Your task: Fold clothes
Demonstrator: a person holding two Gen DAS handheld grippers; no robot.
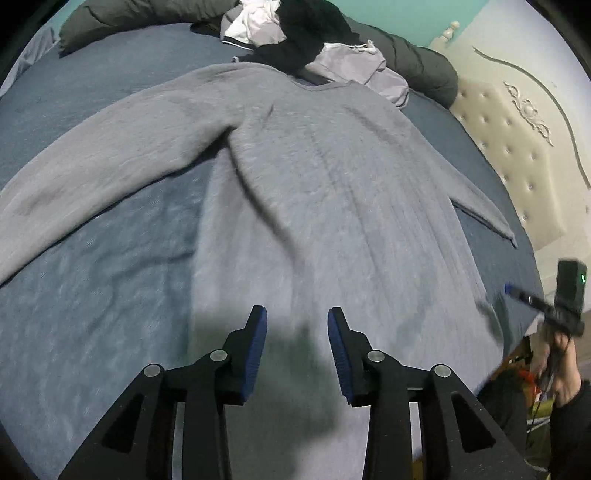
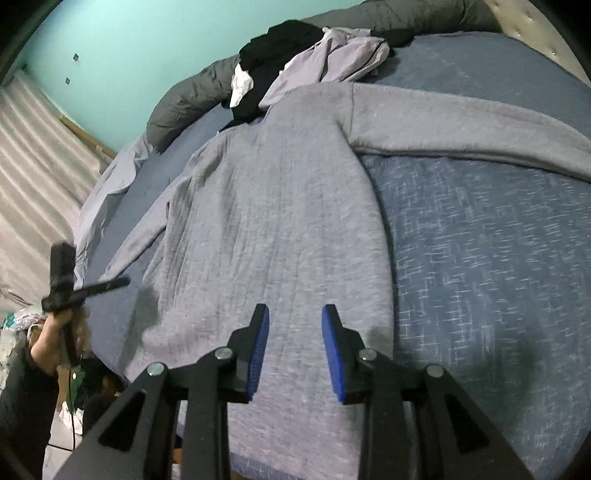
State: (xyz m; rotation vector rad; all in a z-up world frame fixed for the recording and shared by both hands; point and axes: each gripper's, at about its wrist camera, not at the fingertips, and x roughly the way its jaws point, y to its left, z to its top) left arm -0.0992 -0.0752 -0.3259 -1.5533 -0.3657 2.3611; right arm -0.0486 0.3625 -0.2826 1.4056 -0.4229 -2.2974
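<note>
Left wrist view: left gripper at near centre, blue-padded fingers spread apart with nothing between them, hovering over the near hem of a grey sweater. Sweater spread flat on a blue bedsheet, collar toward the far side, one sleeve stretched out to the left, the other sleeve lying slanted along the right side of the body. Beyond the collar, a heap of black and pale lilac clothes touching the sweater's far edge, backed by a dark grey duvet rolled along the far side. Cream tufted headboard at far right, teal wall behind. At right edge, right gripper seen side-on in a hand, blurred, opening not readable from here. Right wrist view: right gripper at near centre, blue pads parted and empty, poised above the sweater's near hem by its right edge. At left, left gripper held in a hand, blurred, over the near left side of the bed.
</note>
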